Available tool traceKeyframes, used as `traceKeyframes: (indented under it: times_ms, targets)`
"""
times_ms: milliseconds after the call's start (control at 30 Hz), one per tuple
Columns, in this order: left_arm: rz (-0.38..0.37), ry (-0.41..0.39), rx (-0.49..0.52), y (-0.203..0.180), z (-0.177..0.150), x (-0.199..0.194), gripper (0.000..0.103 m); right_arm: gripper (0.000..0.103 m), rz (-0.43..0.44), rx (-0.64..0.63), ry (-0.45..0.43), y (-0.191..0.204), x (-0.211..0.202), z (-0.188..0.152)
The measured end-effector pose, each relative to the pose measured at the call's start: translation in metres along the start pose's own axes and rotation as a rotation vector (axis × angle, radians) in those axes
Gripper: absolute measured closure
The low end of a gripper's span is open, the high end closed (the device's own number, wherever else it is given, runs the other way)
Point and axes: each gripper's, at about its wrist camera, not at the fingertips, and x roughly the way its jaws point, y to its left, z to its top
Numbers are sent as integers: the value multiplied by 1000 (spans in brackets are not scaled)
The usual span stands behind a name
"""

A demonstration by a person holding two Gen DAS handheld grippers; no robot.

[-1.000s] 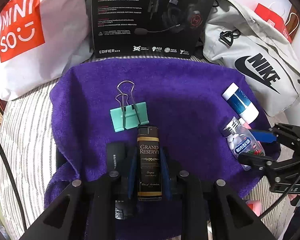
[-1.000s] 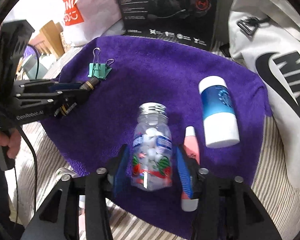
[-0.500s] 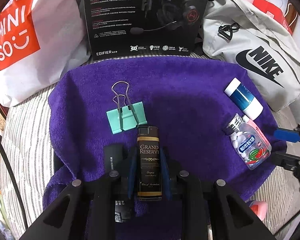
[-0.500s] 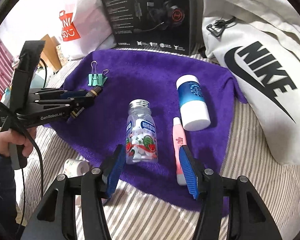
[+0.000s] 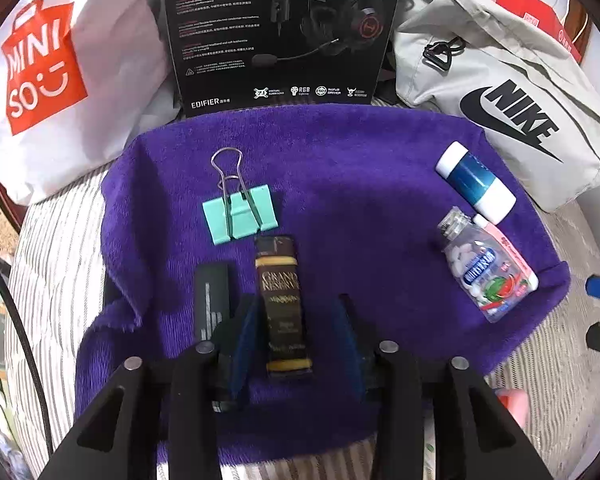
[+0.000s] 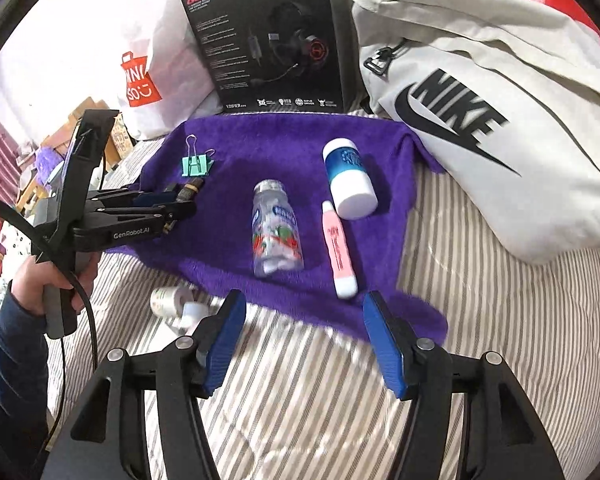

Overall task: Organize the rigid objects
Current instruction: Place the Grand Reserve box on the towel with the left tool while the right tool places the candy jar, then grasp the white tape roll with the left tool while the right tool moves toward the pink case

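Observation:
A purple towel (image 5: 340, 168) lies on a striped bed. On it are a teal binder clip (image 5: 241, 216), a brown "Grand Reserve" lighter (image 5: 282, 304), a black flat item (image 5: 211, 300), a clear candy bottle (image 5: 485, 276), a pink tube (image 6: 339, 250) and a blue-white bottle (image 5: 475, 182). My left gripper (image 5: 296, 320) is open, its jaws on either side of the lighter with gaps. My right gripper (image 6: 304, 320) is open and empty, above the towel's near edge, back from the candy bottle (image 6: 276, 228).
A black headset box (image 5: 280, 32) stands behind the towel. A white Miniso bag (image 5: 40, 76) is at left, a grey Nike bag (image 5: 508, 108) at right. Small white rolls (image 6: 176, 304) lie on the striped sheet (image 6: 460, 280) near the towel's front.
My left gripper opened and let go of the lighter, which now lies on the towel. My right gripper drew further back from the candy bottle it released.

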Motion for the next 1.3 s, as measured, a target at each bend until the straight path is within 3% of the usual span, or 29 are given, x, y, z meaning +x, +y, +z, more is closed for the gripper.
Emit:
traceKeyframes:
  times_ms: [100, 233, 267, 433, 633, 867, 1167, 1300]
  targets:
    - [3, -14, -8, -3, -6, -14, 59, 42, -7, 21, -2, -3, -8, -11]
    - [1, -51, 3, -12, -18, -39, 39, 42, -2, 63, -5, -6, -17, -28]
    - [-2, -59, 8, -15, -22, -45, 38, 42, 1, 74, -9, -6, -19, -33]
    - [-17, -82, 44, -33, -46, -65, 38, 42, 9, 128, -14, -10, -27, -53]
    - [-41, -64, 30, -39, -71, -63, 38, 42, 7, 138, -6, -8, -33, -71]
    - [-96, -43, 3, -45, -76, -52, 38, 41, -2, 143, 6, -2, -35, -84]
    - [-77, -32, -22, -55, -68, -35, 37, 40, -2, 128, 15, 9, -35, -94]
    - [-34, -19, -22, -48, -71, -35, 38, 40, 1, 113, 32, 14, -31, -97]
